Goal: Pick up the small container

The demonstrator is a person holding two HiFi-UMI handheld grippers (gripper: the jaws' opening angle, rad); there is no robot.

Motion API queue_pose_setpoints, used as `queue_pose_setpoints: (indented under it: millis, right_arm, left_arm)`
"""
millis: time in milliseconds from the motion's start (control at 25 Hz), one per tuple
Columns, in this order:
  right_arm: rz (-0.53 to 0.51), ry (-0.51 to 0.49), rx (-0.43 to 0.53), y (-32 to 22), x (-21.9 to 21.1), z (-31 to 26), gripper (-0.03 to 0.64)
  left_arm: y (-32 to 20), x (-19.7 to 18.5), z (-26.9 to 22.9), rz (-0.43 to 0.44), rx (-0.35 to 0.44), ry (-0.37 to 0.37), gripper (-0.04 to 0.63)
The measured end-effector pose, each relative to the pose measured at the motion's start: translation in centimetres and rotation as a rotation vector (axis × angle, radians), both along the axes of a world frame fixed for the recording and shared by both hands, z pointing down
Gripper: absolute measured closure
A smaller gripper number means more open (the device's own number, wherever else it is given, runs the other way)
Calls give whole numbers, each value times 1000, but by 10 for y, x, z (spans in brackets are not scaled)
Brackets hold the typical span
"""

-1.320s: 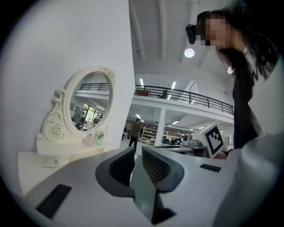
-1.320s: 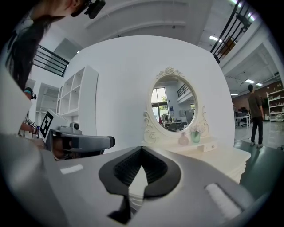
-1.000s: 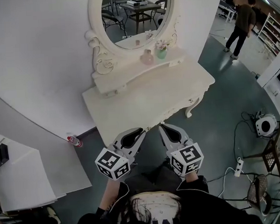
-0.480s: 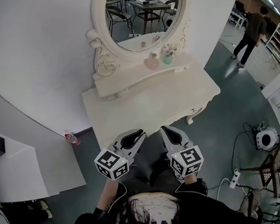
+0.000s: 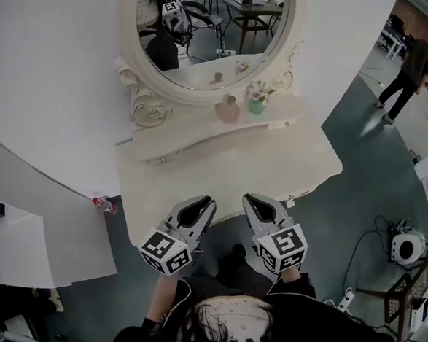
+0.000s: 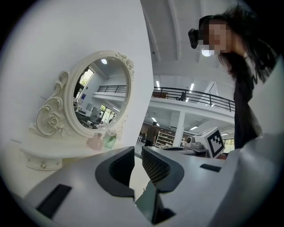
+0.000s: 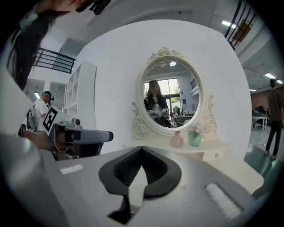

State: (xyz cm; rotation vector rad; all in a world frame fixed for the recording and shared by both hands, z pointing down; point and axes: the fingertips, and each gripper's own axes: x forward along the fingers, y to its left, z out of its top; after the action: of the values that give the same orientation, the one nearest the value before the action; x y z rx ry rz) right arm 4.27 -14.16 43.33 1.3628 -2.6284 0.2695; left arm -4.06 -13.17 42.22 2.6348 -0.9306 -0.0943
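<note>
A cream counter (image 5: 200, 178) stands against the white wall, with an ornate oval mirror (image 5: 212, 35) at its far edge. A red-capped bottle (image 5: 104, 205) lies on the floor to the left. A person (image 5: 410, 72) stands far right.

Bright, even light; fisheye-warped edges

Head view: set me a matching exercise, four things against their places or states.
Things: 1 pink bottle; 2 green vase; 3 mirror; 4 left gripper.
Descriptions: A shut, empty; B holds flowers; C on the shelf, left of the vase; D oval, above the shelf.
Pairs: 1-C; 2-B; 3-D; 4-A.
</note>
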Motion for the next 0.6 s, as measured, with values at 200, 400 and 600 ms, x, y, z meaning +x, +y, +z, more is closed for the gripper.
queue_pose_setpoints:
  millis: [200, 400, 600]
  right_arm:
    - [-84, 9, -5, -34, 29, 6, 607]
    - [-154, -16, -9, -58, 46, 10, 607]
    - [-192, -38, -25, -70, 54, 17, 607]
  left_arm:
    - [-22, 33, 4, -78, -14, -15, 563]
    - [-37, 48, 8, -155, -22, -41, 563]
    - [-40, 55, 12, -201, -39, -64, 563]
